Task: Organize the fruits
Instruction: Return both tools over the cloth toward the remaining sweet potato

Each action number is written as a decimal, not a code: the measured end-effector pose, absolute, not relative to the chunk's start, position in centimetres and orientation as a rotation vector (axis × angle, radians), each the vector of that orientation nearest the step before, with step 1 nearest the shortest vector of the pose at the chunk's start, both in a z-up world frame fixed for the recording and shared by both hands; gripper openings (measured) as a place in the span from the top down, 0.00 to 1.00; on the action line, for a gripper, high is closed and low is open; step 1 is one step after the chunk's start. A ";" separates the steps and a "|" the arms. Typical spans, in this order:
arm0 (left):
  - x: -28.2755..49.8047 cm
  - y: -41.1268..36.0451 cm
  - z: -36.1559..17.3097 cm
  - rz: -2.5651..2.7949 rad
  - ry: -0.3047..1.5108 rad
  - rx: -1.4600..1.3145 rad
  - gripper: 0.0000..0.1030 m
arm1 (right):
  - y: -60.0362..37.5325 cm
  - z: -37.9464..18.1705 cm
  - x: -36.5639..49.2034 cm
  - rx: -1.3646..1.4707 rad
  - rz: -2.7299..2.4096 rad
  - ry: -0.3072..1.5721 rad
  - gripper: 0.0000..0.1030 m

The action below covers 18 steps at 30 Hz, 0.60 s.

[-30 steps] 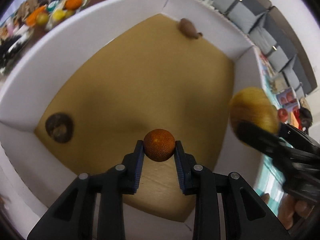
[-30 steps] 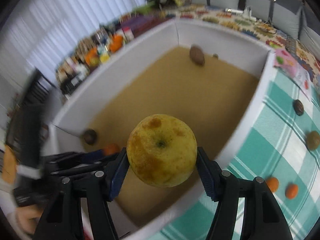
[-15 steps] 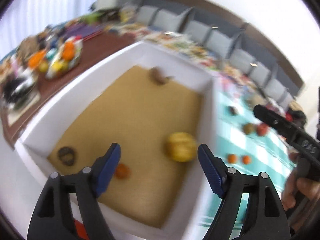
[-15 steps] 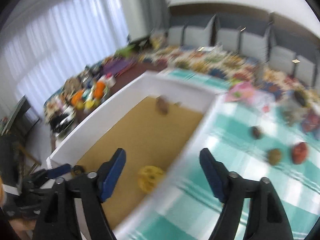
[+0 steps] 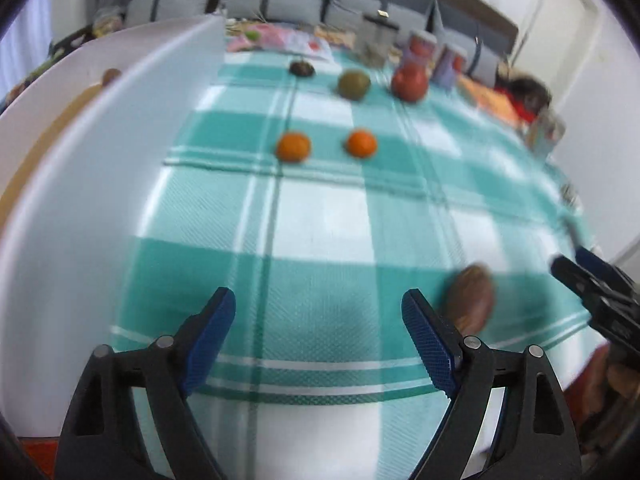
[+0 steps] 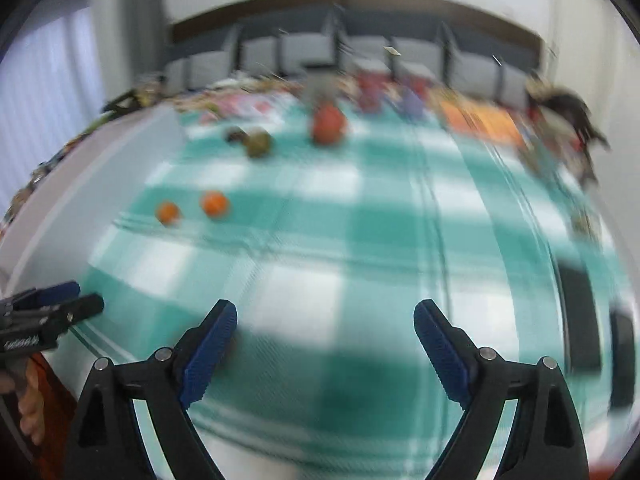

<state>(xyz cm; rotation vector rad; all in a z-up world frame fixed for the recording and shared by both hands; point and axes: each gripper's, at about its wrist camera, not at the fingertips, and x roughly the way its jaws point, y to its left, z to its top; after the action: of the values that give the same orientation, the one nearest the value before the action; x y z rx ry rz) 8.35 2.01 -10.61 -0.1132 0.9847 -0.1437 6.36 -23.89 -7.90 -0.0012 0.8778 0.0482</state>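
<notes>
Both grippers hang open and empty above a teal and white checked tablecloth (image 5: 320, 240). My left gripper (image 5: 318, 312) has a brown oval fruit (image 5: 470, 298) just right of its right finger. Two small orange fruits (image 5: 293, 146) (image 5: 361, 143) lie farther ahead, then a green-brown fruit (image 5: 353, 84), a red fruit (image 5: 409, 82) and a small dark fruit (image 5: 302, 67). My right gripper (image 6: 325, 328) sees the same fruits, blurred: oranges (image 6: 168, 212) (image 6: 216, 204), red fruit (image 6: 328, 128). The white box (image 5: 72, 184) fills the left.
The right gripper's tip (image 5: 592, 284) shows at the right edge of the left wrist view; the left gripper's tip (image 6: 48, 316) shows at the left of the right wrist view. Jars (image 5: 420, 46) and clutter stand along the table's far edge. Grey chairs stand behind.
Both grippers let go of their fruits into the box, the orange and the yellow one, then opened wide and swung right, out over the tablecloth.
</notes>
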 end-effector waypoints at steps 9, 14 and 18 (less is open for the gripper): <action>9.2 1.0 -13.5 -0.082 0.977 -0.008 0.14 | -25.3 -10.8 6.7 -0.013 -0.001 0.920 0.13; 8.8 0.6 -13.9 -0.078 0.975 0.042 0.07 | -25.6 -13.0 6.1 -0.039 -0.024 0.974 0.13; 8.8 0.5 -14.0 -0.082 0.982 0.051 0.05 | -25.8 -13.3 6.0 -0.032 -0.044 0.975 0.08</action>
<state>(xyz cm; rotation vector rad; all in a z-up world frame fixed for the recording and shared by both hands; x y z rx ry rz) 8.81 0.55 -14.02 0.0507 0.9816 -0.0823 5.96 -25.84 -13.32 -0.0317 0.9749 -0.0442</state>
